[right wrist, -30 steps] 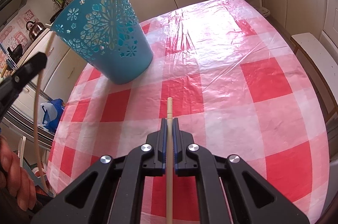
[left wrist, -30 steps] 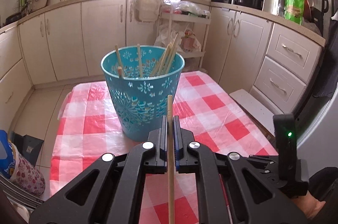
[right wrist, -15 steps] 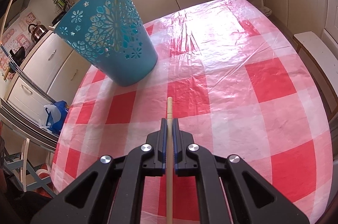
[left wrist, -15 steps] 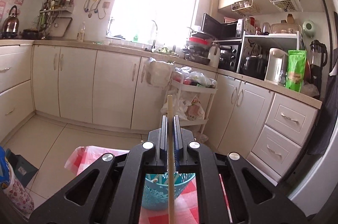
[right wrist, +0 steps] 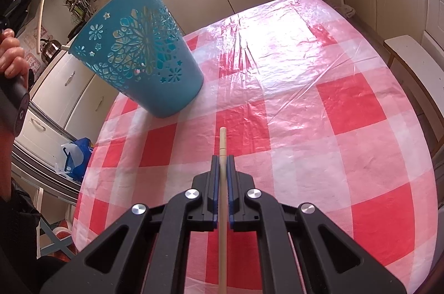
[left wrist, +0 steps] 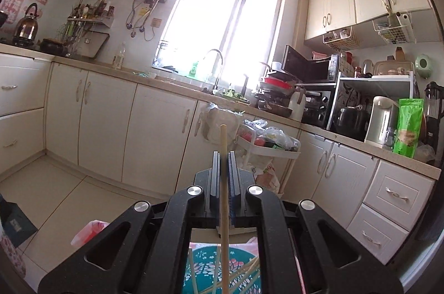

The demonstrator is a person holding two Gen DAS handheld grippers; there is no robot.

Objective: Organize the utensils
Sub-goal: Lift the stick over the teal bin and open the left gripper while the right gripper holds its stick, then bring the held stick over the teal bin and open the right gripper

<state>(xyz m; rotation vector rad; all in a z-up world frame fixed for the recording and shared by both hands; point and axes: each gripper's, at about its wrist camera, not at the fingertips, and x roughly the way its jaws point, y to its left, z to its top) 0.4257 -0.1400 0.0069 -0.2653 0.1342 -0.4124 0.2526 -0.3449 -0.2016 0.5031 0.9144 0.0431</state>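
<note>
My left gripper [left wrist: 223,155] is shut on a wooden chopstick [left wrist: 223,138] and is raised and levelled toward the kitchen wall. The lower end of that chopstick hangs over the teal perforated basket [left wrist: 205,260], which holds several chopsticks. My right gripper [right wrist: 222,158] is shut on another wooden chopstick [right wrist: 222,138] low over the red-and-white checked tablecloth [right wrist: 319,105]. In the right wrist view the basket [right wrist: 144,55] stands at the table's far left, and the left gripper's chopstick [right wrist: 43,8] shows high at the left edge.
Cream kitchen cabinets [left wrist: 97,122] and a counter with a sink and appliances [left wrist: 319,99] ring the room. A white trolley with bags [left wrist: 266,144] stands beyond the table. A white bench [right wrist: 413,63] lies to the table's right.
My left gripper has lifted and tilted up with its chopstick, so the basket dropped from mid-view to below the fingers. My right gripper has drifted a little with its chopstick.
</note>
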